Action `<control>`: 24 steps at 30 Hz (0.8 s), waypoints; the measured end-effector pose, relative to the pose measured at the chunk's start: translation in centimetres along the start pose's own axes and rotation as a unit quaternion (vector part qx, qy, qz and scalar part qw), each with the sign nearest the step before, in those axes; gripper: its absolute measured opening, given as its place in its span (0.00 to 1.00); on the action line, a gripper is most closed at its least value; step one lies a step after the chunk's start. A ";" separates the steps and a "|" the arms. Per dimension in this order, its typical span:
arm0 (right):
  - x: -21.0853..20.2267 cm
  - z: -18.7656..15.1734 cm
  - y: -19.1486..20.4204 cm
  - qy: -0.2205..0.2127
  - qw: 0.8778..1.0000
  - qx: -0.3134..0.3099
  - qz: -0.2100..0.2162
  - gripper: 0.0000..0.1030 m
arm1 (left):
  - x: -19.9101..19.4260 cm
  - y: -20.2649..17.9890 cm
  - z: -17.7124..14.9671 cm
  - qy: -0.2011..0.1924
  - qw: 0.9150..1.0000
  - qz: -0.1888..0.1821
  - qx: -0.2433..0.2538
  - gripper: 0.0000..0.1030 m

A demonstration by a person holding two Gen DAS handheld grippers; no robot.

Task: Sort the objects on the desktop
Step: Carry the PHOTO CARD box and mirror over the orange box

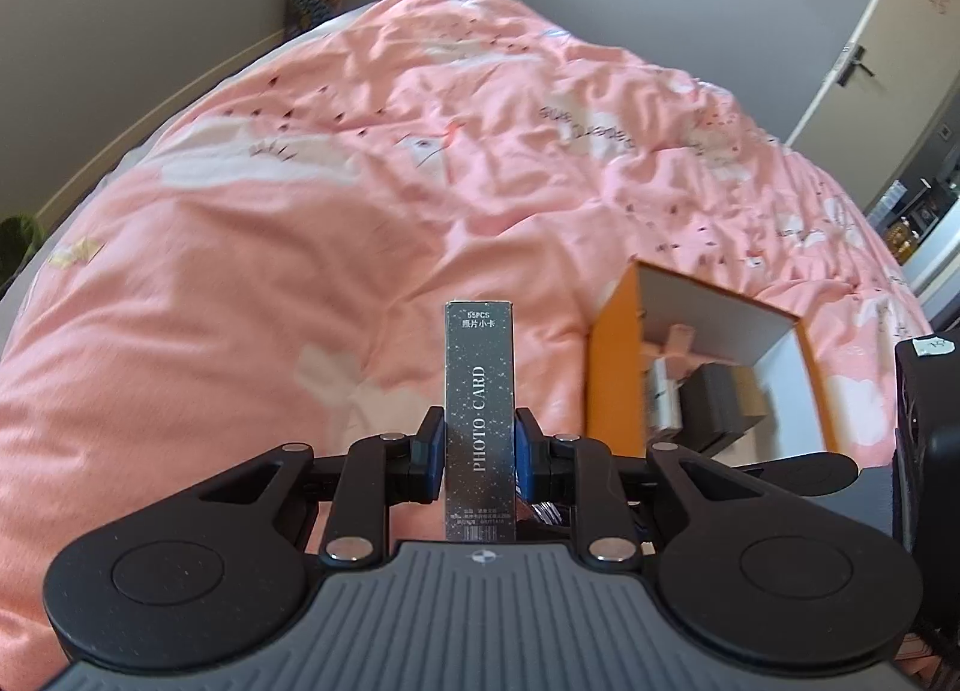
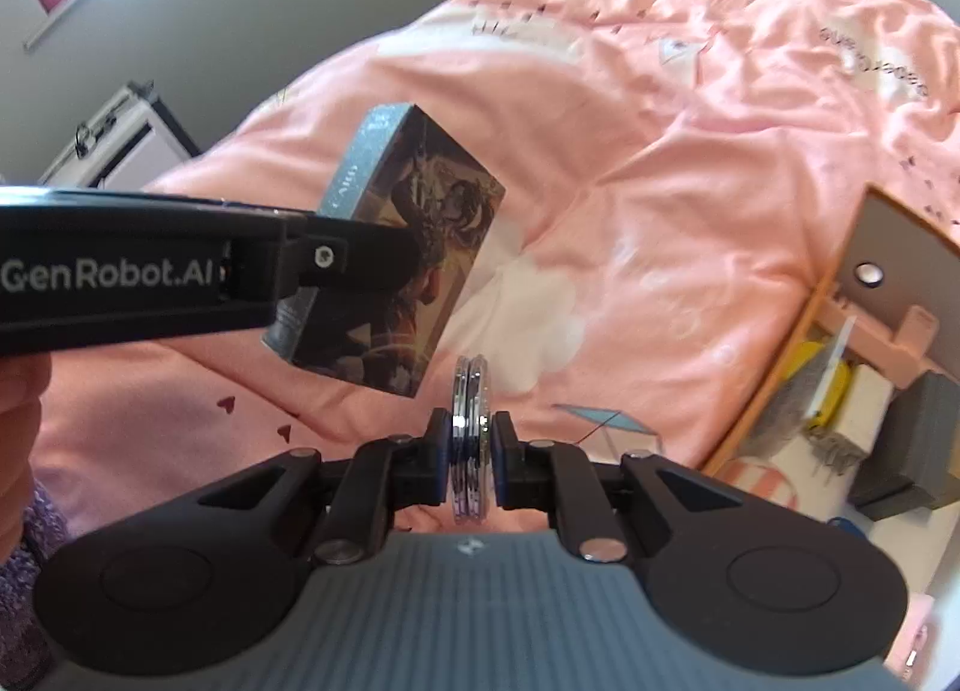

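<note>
Left gripper [image 1: 480, 445] clamps photo card box [image 1: 480, 421]; right gripper [image 2: 472, 445] pinches metal rings [image 2: 471, 433]. Recommend level lowering into orange box [image 1: 618, 367].

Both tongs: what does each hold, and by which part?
The left tongs clamp the photo card box across its two broad faces, near its lower half. The right tongs pinch a stack of silvery rings by their flat sides.

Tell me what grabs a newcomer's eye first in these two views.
The pink quilt fills both views. The left gripper is shut on a tall card box printed PHOTO CARD, held above the quilt; the right gripper pinches a shiny disc edge-on. An orange box of small things sits open at the right.
</note>
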State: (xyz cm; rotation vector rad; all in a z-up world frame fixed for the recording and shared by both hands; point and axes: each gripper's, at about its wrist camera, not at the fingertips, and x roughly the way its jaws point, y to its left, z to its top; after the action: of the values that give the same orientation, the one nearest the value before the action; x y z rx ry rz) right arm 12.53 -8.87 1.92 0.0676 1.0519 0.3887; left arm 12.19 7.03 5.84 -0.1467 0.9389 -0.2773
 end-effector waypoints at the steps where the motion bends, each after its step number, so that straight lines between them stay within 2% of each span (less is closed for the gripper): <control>1: -1.0 0.0 -0.4 -0.012 1.000 0.006 0.001 0.14 | -0.2 -0.8 0.3 -0.005 1.000 -0.006 0.004 0.25; 7: -7.6 -0.8 -5.4 -0.090 0.994 0.063 -0.011 0.13 | -0.5 -5.5 1.9 -0.030 0.997 -0.068 0.022 0.25; 13: -13.0 -2.5 -11.5 -0.140 0.977 0.134 -0.092 0.13 | 2.7 -10.4 2.7 -0.003 0.990 -0.133 0.042 0.25; 18: -13.0 -4.6 -16.0 -0.122 0.963 0.190 -0.149 0.13 | 7.3 -13.7 1.7 0.053 0.983 -0.168 0.051 0.25; 24: -10.7 -6.4 -19.1 -0.085 0.959 0.219 -0.161 0.13 | 11.7 -15.3 0.4 0.103 0.982 -0.148 0.061 0.25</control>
State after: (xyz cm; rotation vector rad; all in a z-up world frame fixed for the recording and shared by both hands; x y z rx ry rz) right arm 7.75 -31.15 3.08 0.3156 0.9433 -0.1479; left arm 16.43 -11.08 0.76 -0.1471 1.1029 -0.6342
